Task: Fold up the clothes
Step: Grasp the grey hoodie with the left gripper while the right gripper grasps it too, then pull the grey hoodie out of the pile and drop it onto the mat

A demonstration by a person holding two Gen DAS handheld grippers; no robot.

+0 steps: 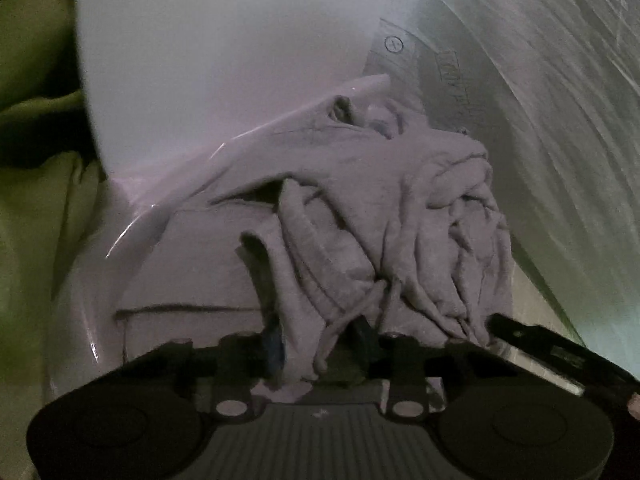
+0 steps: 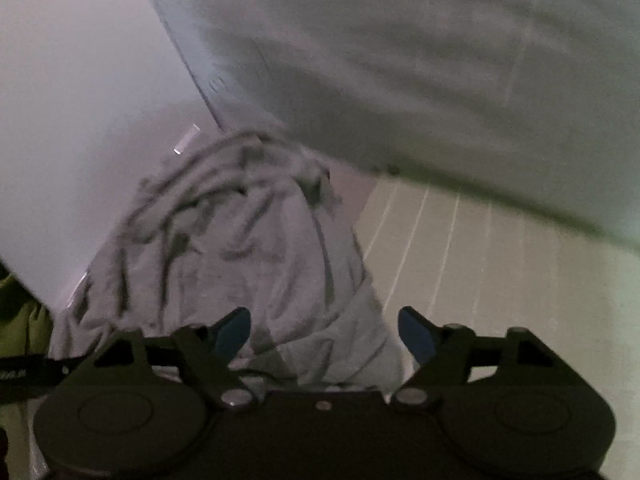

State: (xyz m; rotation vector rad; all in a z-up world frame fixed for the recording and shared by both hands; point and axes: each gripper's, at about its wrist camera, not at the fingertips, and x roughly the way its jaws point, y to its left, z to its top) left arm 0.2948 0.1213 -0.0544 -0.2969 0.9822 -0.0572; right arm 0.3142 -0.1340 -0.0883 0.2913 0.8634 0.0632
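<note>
White surface (image 1: pixel 168 80), grey garment (image 1: pixel 360 240) seemingly in left hand-held gripper (image 1: pixel 320 344).

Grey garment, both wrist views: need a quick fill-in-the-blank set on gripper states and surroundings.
1. The left gripper is shut on the ____ garment.
2. The right gripper is ____, with the garment between its blue fingertips.
3. At the left edge of both views lies a ____ fabric.

Missing words: grey; open; green
</note>
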